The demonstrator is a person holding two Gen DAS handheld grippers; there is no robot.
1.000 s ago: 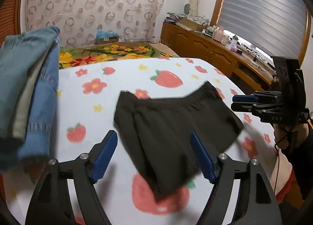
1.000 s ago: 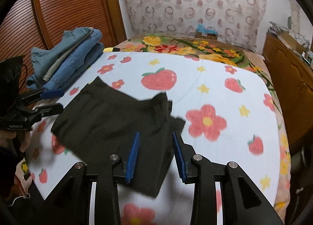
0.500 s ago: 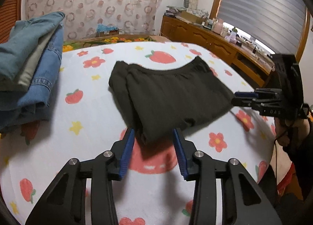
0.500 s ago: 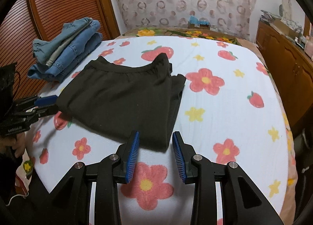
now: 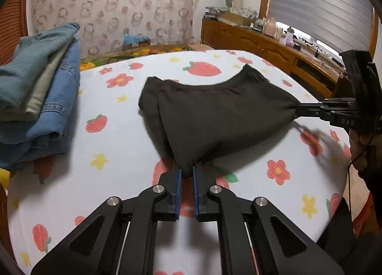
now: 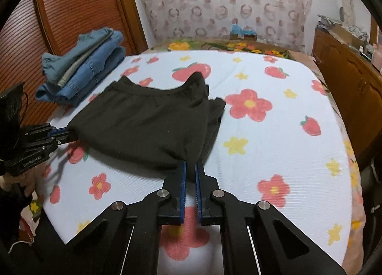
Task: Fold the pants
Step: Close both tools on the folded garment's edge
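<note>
My left gripper [image 5: 187, 173] closing, pinching near corner of folded black fabric pants [image 5: 214, 112]; my right gripper [image 6: 189, 167] pinches other corner.

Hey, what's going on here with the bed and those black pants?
A person is folding a pair of black pants on a bed with a flower-and-strawberry cover. The left hand-held gripper is closing on one near corner of the pants, and the right hand-held gripper is shut on the other. A stack of folded jeans sits off to the side.
</note>
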